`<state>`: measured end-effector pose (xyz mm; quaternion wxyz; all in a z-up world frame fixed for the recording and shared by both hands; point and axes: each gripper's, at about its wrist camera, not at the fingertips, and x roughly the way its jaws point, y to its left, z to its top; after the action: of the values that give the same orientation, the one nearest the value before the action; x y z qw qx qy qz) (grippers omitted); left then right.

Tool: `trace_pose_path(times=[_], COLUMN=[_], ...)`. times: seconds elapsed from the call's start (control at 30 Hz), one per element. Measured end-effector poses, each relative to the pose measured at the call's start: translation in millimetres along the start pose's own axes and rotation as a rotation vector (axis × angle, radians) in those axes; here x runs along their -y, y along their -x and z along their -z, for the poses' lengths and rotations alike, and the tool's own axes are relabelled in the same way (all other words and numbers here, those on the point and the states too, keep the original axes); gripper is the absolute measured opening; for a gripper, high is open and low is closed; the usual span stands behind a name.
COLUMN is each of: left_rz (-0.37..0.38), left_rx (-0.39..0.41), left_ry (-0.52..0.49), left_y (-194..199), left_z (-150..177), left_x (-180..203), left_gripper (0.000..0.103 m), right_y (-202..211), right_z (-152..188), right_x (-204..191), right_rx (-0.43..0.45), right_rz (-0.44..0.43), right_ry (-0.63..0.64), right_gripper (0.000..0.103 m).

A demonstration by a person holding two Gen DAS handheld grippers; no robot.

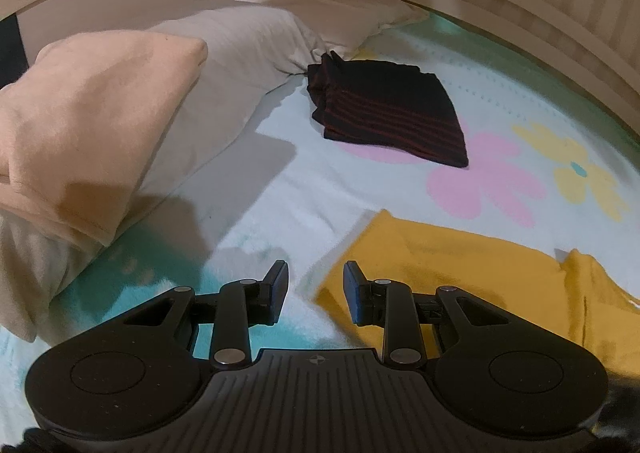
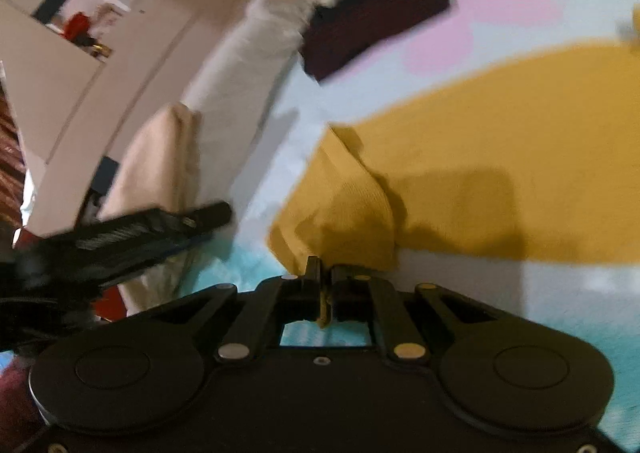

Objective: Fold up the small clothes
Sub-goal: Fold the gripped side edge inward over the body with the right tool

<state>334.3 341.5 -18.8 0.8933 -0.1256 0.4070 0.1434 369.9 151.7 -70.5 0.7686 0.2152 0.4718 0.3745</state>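
Note:
A yellow garment (image 1: 460, 265) lies spread on the flowered bedspread (image 1: 320, 181). My left gripper (image 1: 316, 289) is open and empty, hovering just above the garment's left corner. In the right wrist view my right gripper (image 2: 326, 293) is shut on a lifted corner of the yellow garment (image 2: 500, 157), and the pinched cloth bunches up in front of the fingers. A folded dark garment with red stripes (image 1: 384, 109) lies farther back; it also shows in the right wrist view (image 2: 376, 13). The left gripper's body (image 2: 132, 229) shows blurred at the left of the right wrist view.
A peach pillow (image 1: 88, 125) lies on a grey-white pillow (image 1: 224, 65) at the left. A cream pillow (image 1: 320, 5) lies by the headboard (image 1: 520, 21). A pale wall and cupboard (image 2: 100, 65) stand beyond the bed.

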Motion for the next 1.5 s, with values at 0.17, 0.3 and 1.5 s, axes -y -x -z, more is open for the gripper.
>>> trace_pose_path(times=[0.17,0.3,1.5], left_rz=[0.038,0.079,0.321], left_rx=[-0.002,0.003,-0.157], left_ry=[-0.006,-0.032,-0.418], left_y=[1.7,4.6,-44.8], left_z=[-2.6,-4.2,59.3], left_x=[14.6,38.1,271.3], left_gripper=[0.029,0.029,0.029], right_y=[69.8,140.7,358.5], right_z=[-32.6,-56.8,-17.3], right_x=[5.8,29.4,259.9], right_rx=[0.058,0.122,0.21], right_rz=[0.047,0.126,0.63], right_ry=[0.085,0.115,-0.177], right_gripper=[0.012,0.012,0.012])
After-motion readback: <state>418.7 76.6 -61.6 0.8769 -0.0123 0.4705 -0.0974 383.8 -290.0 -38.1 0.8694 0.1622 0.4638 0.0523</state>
